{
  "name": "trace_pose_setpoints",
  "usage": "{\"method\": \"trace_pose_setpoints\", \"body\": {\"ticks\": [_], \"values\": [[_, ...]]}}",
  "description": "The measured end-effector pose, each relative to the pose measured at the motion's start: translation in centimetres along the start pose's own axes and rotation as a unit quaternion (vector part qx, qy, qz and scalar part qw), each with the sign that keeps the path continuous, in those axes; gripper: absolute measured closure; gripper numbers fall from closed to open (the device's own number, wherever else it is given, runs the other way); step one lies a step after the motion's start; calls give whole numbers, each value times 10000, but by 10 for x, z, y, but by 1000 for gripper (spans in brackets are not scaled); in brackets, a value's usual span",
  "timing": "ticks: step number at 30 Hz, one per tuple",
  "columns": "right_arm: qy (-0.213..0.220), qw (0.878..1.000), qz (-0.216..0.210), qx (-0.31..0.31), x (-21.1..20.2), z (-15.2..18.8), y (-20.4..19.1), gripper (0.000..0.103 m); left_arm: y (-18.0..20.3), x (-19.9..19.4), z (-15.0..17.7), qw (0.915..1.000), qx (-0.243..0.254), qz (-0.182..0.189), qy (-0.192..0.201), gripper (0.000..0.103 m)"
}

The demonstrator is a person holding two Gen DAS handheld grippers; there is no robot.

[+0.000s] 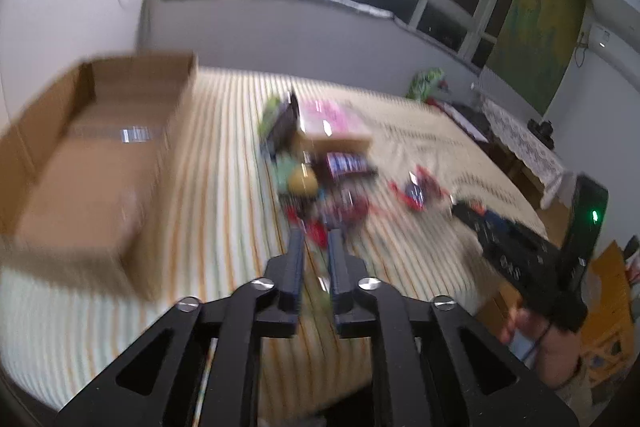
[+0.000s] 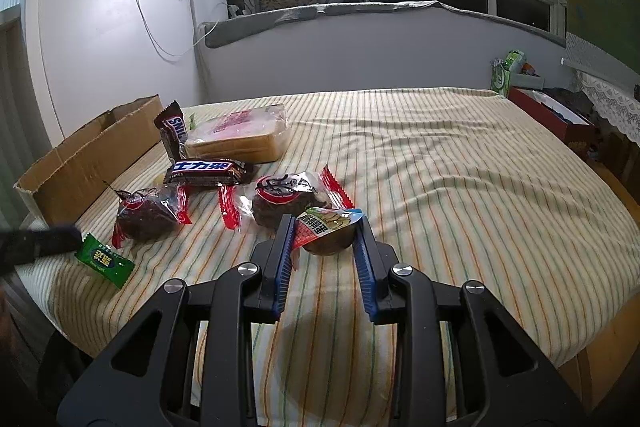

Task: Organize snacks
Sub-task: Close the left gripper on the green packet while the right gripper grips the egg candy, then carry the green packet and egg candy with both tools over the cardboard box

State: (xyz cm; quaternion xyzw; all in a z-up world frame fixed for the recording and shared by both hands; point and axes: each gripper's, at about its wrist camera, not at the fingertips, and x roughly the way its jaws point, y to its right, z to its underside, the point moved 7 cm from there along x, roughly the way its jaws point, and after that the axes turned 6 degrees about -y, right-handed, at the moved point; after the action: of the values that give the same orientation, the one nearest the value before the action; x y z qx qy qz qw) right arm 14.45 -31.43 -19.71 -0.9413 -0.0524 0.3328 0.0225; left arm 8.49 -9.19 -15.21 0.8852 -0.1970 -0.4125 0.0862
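Jaws of the right gripper [image 2: 325, 231] clamp a small snack cup [image 2: 330, 231], just above the bed [image 2: 440, 187]. Jaws of the left gripper [image 1: 316, 239] stand apart, empty. The box [image 2: 86, 163] lies left, beyond the cakes [image 2: 280, 201]; the carry should clear them.

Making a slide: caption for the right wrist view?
Right hand-held gripper clamps a jelly cup on the striped bed, beside wrapped snacks.
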Motion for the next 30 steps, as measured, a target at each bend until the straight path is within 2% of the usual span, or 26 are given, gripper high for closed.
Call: {"method": "trace_pose_setpoints", "body": {"ticks": [1, 2, 4, 5, 7, 8, 13, 25, 30], "values": [[-7, 10000, -1, 5, 0, 1, 0, 73, 3, 3, 8, 9999, -30, 91, -130, 66], [-20, 10000, -2, 1, 1, 2, 0, 73, 8, 6, 15, 9997, -19, 155, -166, 49], [-34, 10000, 2, -2, 1, 3, 0, 73, 11, 9, 18, 9999, 8, 88, -91, 45], [-48, 10000, 1, 1, 0, 4, 0, 73, 12, 11, 17, 9999, 7, 98, -49, 46], [-53, 10000, 16, 10, -1, 5, 1, 73, 11, 15, 14, 9999, -57, 151, 7, 73], [-43, 10000, 23, 26, -1, 5, 2, 73, 10, 18, 14, 10000, -13, 76, -53, 93], [18, 10000, 18, 69, -4, 3, 4, 73, 20, 8, 11, 9991, 369, 15, 220, 101], [265, 9996, 67, 89, -22, -14, 5, 73, 16, -25, -26, 9960, 252, 41, 857, 101], [322, 9994, 90, 86, -26, -18, 5, 73, -5, -35, -43, 9949, -58, 110, 998, 101]]}}
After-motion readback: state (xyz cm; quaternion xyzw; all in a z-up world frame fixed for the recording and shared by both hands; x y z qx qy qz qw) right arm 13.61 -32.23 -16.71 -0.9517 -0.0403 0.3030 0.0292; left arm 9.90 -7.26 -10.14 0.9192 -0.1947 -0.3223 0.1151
